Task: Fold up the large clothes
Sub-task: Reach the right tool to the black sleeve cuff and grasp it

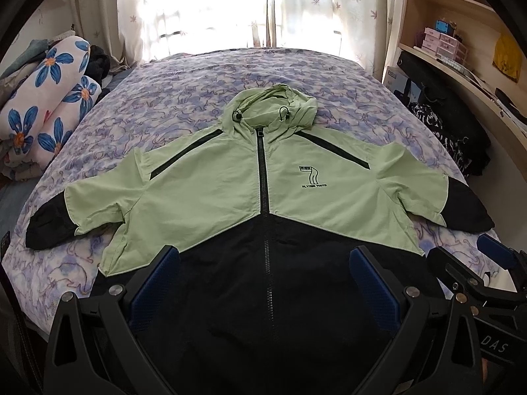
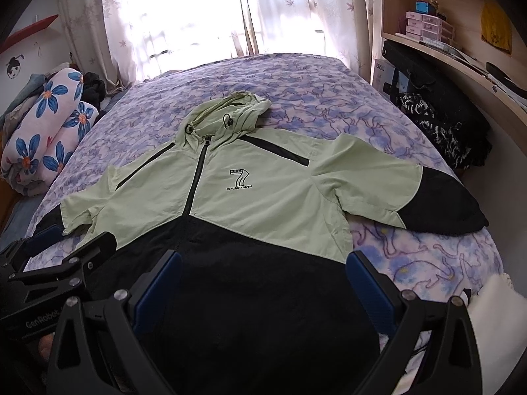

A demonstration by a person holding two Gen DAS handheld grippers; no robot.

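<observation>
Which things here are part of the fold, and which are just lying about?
Part of the job:
jacket, spread flat, zipped
left gripper, open
right gripper, open
bed, the work surface

Lying about:
flowered bedding roll
dark pile of things beside the bed
shelf clutter

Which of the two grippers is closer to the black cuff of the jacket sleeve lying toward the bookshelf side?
Right. The right gripper hovers over the hem nearest that black cuff; the left gripper sits farther away, over the zipper.
</observation>
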